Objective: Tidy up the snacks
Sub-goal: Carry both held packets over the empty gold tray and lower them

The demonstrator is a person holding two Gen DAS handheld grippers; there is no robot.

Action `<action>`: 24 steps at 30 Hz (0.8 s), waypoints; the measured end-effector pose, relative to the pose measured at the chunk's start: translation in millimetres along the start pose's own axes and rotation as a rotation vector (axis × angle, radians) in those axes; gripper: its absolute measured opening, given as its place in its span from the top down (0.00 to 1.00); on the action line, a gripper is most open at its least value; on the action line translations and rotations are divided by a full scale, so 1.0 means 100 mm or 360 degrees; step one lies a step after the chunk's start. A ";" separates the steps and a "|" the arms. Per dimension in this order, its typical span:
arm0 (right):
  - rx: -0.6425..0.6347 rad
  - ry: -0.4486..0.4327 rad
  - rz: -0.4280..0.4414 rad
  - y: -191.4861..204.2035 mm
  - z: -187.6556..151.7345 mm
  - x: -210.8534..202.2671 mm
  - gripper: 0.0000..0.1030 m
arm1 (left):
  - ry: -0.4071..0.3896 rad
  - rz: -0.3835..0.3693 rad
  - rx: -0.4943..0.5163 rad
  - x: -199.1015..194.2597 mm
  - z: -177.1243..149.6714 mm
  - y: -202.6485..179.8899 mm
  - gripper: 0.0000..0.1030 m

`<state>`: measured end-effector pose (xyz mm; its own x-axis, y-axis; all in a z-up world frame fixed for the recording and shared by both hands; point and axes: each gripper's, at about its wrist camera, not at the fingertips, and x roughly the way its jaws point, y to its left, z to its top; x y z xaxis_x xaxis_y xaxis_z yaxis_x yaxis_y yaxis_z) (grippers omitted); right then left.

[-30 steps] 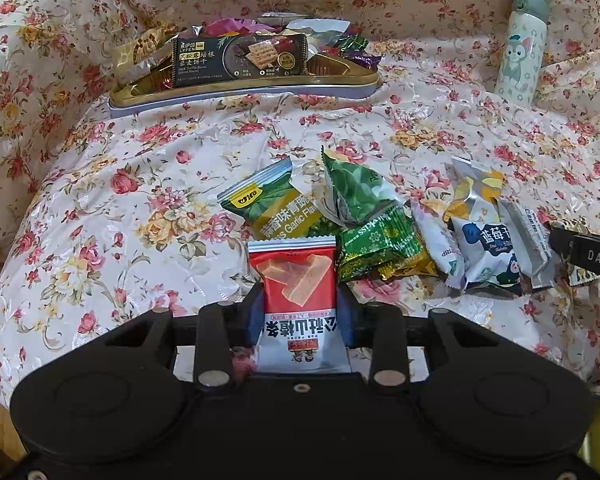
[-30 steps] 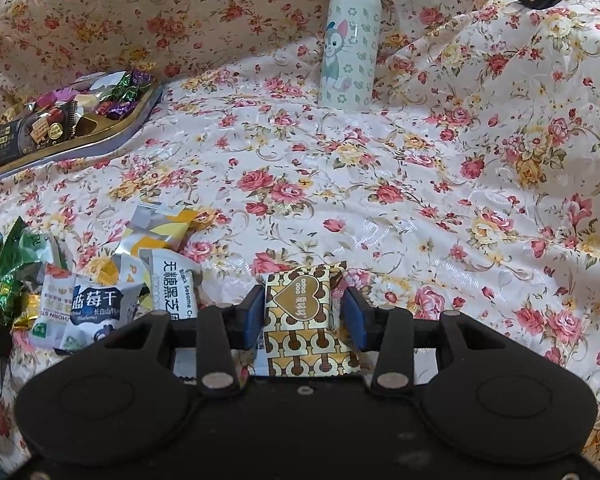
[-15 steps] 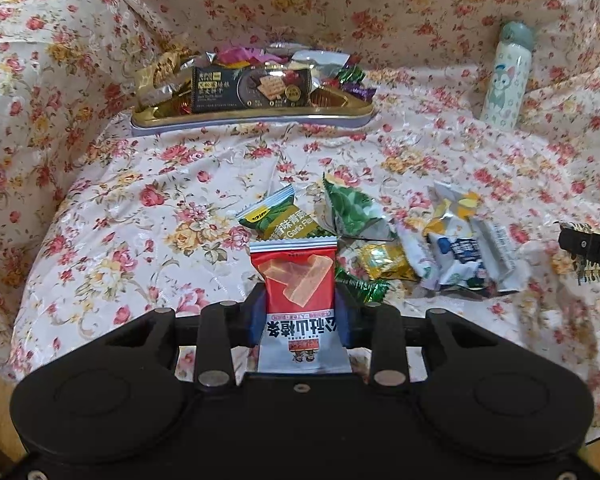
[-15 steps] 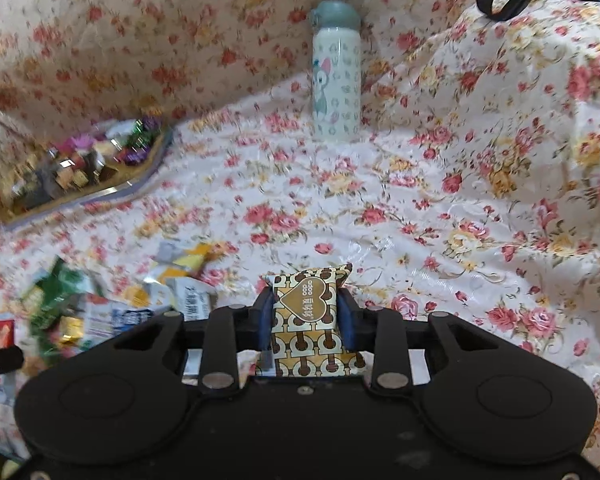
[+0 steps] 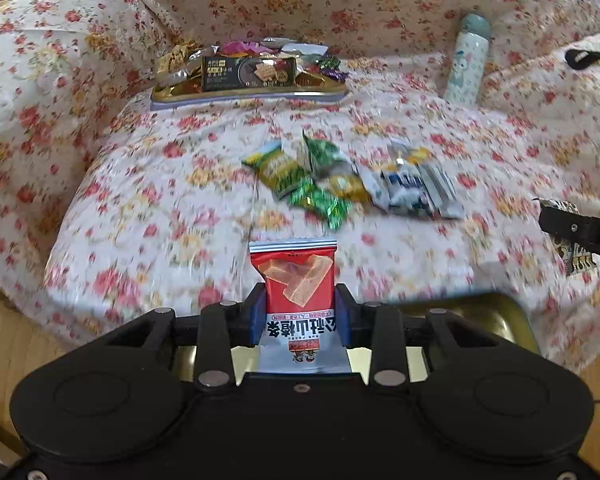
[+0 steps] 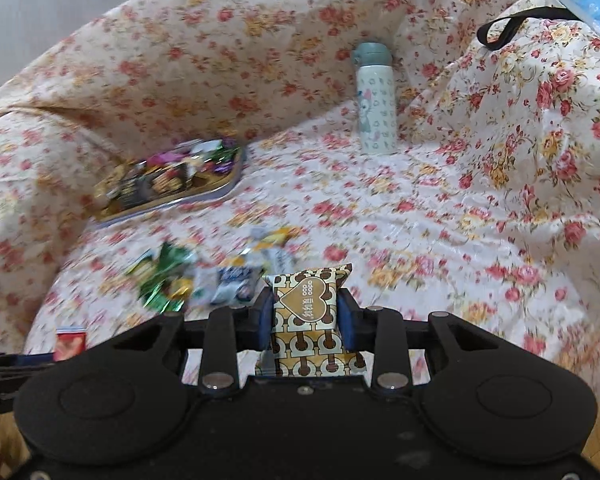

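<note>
My left gripper (image 5: pixel 300 312) clamped on a red-and-white plastic snack packet (image 5: pixel 296 292), my right gripper (image 6: pixel 304 316) clamped on a gold-and-brown patterned wrapper (image 6: pixel 306 312), loose snack heap (image 5: pixel 348 180) mid-cloth, gold snack tray (image 5: pixel 248 92) far left

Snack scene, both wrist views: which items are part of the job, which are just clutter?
In the job:
- red packet, held in left tongs
- gold-brown packet, held in right tongs
- loose snack pile
- snack tray

Lying about:
- water bottle
- black strap
- floral cover
</note>
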<state>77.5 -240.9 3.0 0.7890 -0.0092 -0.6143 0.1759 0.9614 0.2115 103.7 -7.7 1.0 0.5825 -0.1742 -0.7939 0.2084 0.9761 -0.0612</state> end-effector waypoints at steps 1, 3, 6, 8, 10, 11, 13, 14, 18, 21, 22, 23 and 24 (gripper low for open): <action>-0.0009 0.0006 0.0016 0.02 -0.05 -0.06 0.67 | 0.0003 0.0001 0.0001 -0.04 -0.06 0.00 0.58; -0.0036 0.0025 0.0049 0.06 -0.16 -0.17 0.66 | 0.0013 -0.0010 -0.0012 -0.10 -0.15 0.00 0.58; -0.0088 0.0061 0.0084 0.13 -0.34 -0.28 0.67 | 0.0042 -0.0028 -0.0039 -0.15 -0.30 0.00 0.58; -0.0115 0.0086 0.0109 0.16 -0.45 -0.35 0.66 | 0.0049 -0.0028 -0.0047 -0.19 -0.40 -0.01 0.58; -0.0136 0.0120 0.0128 0.19 -0.55 -0.40 0.67 | 0.0055 -0.0021 -0.0049 -0.21 -0.48 -0.03 0.58; -0.0144 0.0138 0.0138 0.20 -0.60 -0.42 0.66 | 0.0057 -0.0023 -0.0048 -0.22 -0.52 -0.03 0.58; -0.0154 0.0175 0.0156 0.22 -0.69 -0.47 0.66 | 0.0071 -0.0025 -0.0052 -0.24 -0.60 -0.04 0.58; -0.0158 0.0195 0.0165 0.22 -0.74 -0.49 0.66 | 0.0081 -0.0027 -0.0055 -0.24 -0.64 -0.05 0.58; -0.0136 0.0270 0.0207 0.21 -0.84 -0.51 0.66 | 0.0123 -0.0040 -0.0078 -0.24 -0.77 -0.05 0.58; -0.0118 0.0326 0.0235 0.21 -0.91 -0.51 0.66 | 0.0162 -0.0049 -0.0119 -0.21 -0.84 -0.03 0.58; -0.0121 0.0339 0.0236 0.22 -0.94 -0.51 0.66 | 0.0174 -0.0057 -0.0132 -0.21 -0.86 -0.02 0.58; -0.0126 0.0353 0.0236 0.22 -0.95 -0.50 0.66 | 0.0191 -0.0069 -0.0148 -0.20 -0.87 -0.01 0.58; -0.0129 0.0367 0.0235 0.23 -0.97 -0.49 0.66 | 0.0203 -0.0077 -0.0160 -0.18 -0.87 0.00 0.58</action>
<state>-14.2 -192.0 -36.0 0.6463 0.1863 -0.7400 0.0139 0.9667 0.2556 24.5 7.2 -37.1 0.4680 -0.2096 -0.8585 0.1502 0.9762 -0.1564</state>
